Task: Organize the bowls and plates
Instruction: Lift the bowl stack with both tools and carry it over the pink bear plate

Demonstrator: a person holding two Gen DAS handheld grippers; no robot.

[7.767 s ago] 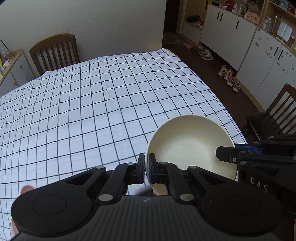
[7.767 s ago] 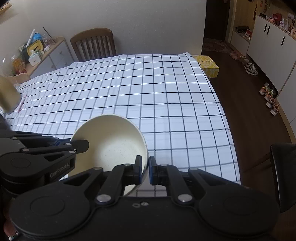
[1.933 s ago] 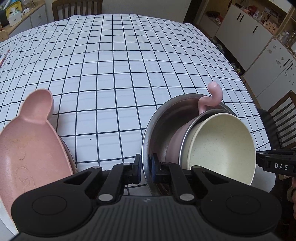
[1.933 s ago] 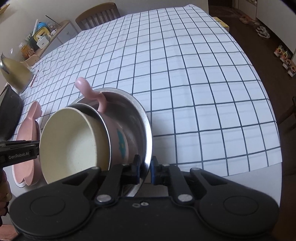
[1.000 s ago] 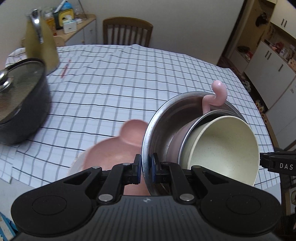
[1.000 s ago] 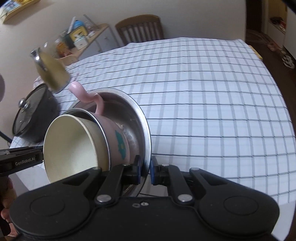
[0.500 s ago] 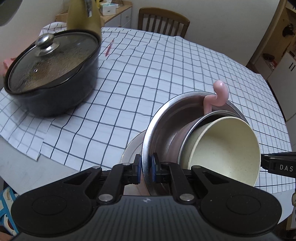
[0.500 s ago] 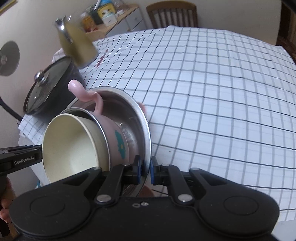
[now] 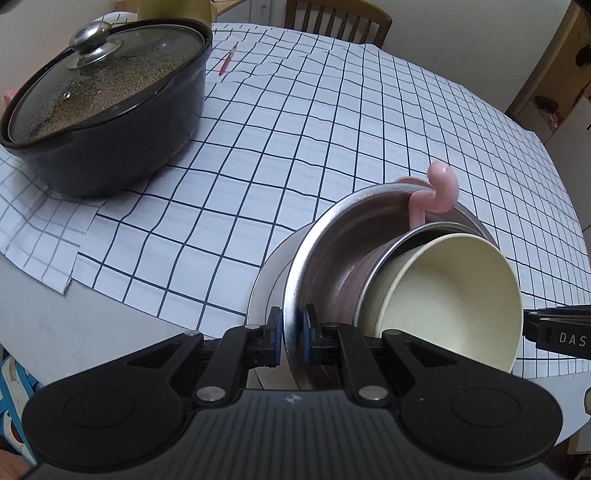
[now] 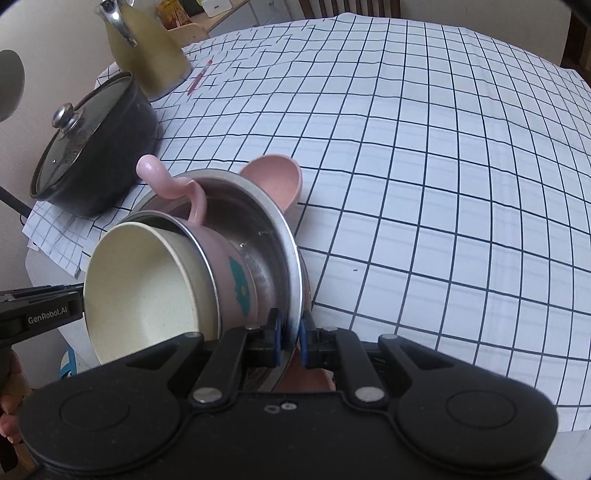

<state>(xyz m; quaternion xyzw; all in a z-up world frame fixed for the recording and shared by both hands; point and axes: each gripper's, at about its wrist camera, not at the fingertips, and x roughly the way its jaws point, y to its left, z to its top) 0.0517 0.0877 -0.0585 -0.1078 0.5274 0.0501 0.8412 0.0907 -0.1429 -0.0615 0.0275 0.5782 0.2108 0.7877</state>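
Note:
A steel bowl (image 9: 325, 240) holds a pink bowl with a curled handle (image 9: 439, 188), and a cream bowl (image 9: 454, 295) nests inside that. My left gripper (image 9: 290, 332) is shut on the steel bowl's near rim. My right gripper (image 10: 290, 338) is shut on the opposite rim of the steel bowl (image 10: 273, 236). The stack hangs over a white plate (image 9: 264, 295) and a pink dish (image 10: 275, 177) at the table edge; contact with them is hidden.
A black pot with a glass lid (image 9: 107, 107) stands at the left on the checked tablecloth (image 9: 332, 110). A yellow-green kettle (image 10: 147, 51) stands behind it, with a red pen (image 10: 199, 81) nearby. A wooden chair (image 9: 340, 18) is at the far side.
Both grippers have carried the bowl stack left toward the pot and down over the plate and pink dish. Both stay shut on the steel rim.

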